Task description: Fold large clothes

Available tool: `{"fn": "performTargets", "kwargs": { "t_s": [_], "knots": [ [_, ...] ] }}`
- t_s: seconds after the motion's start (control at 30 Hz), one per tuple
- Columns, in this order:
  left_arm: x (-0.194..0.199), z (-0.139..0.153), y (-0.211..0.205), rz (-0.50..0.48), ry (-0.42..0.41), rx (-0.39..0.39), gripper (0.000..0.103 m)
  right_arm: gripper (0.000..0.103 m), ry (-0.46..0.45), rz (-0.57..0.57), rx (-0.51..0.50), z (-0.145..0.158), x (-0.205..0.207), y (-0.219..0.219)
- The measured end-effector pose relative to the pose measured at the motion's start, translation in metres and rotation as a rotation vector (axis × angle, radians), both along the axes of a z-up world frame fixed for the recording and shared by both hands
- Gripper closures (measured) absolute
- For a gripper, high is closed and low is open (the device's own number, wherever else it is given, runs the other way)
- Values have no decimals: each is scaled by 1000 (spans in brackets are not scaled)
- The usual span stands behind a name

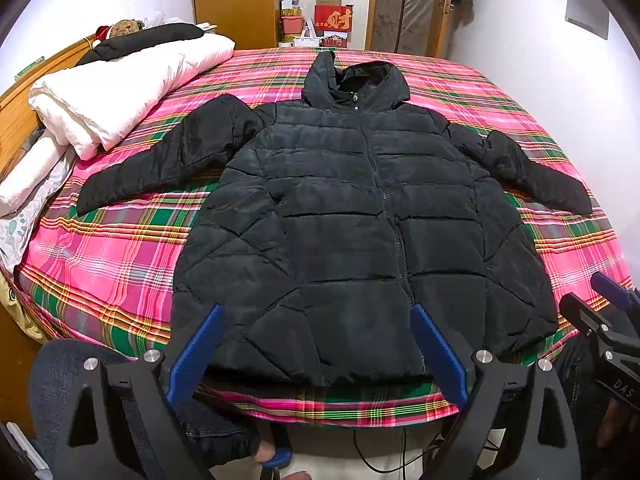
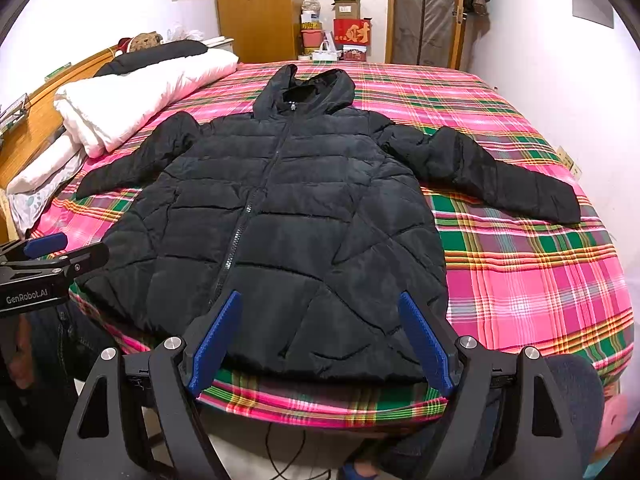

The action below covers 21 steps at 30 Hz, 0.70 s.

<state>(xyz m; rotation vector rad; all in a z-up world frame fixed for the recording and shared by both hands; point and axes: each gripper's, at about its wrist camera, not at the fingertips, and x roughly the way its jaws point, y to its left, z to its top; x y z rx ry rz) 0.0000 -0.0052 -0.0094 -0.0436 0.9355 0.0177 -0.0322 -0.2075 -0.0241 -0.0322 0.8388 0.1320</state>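
Note:
A black hooded puffer jacket lies flat, front up and zipped, on a pink plaid bed, sleeves spread to both sides, hood at the far end. It also shows in the right wrist view. My left gripper is open and empty, held above the jacket's near hem. My right gripper is open and empty, above the hem's right part. The right gripper shows at the left wrist view's right edge; the left gripper shows at the right wrist view's left edge.
A folded white quilt with a black garment on top lies at the bed's far left by the wooden headboard. A wardrobe, boxes and a doorway stand beyond the bed. Cables hang below the near edge.

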Motion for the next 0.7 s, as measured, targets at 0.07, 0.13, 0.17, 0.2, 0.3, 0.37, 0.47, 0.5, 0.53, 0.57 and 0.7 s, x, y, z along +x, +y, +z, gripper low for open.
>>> {"fn": "performTargets", "kwargs": {
  "t_s": [0.07, 0.13, 0.17, 0.2, 0.3, 0.37, 0.47, 0.5, 0.53, 0.57, 0.7],
  "knots": [
    [0, 0, 0, -1, 1, 0, 8, 23, 1, 0, -1, 0, 0, 0],
    [0, -1, 0, -1, 1, -1, 8, 23, 2, 0, -1, 0, 0, 0],
    [0, 0, 0, -1, 2, -1, 8, 23, 2, 0, -1, -1, -1, 0],
    [0, 0, 0, 0, 1, 0, 8, 23, 2, 0, 0, 0, 0, 0],
    [0, 0, 0, 0, 2, -1, 8, 23, 3, 0, -1, -1, 0, 0],
    [0, 0, -1, 0, 2, -1, 8, 23, 3, 0, -1, -1, 0, 0],
    [-1, -1, -2, -1, 4, -1, 8, 23, 4, 0, -2, 0, 0, 0],
    [-1, -2, -2, -2, 4, -1, 8, 23, 4, 0, -2, 0, 0, 0],
    [-2, -2, -3, -3, 4, -2, 8, 23, 4, 0, -2, 0, 0, 0],
    [-2, -2, -4, -3, 4, -3, 8, 23, 4, 0, -2, -1, 0, 0],
    [-3, -3, -4, -4, 6, -4, 8, 23, 4, 0, -2, 0, 1, 0]
  ]
}}
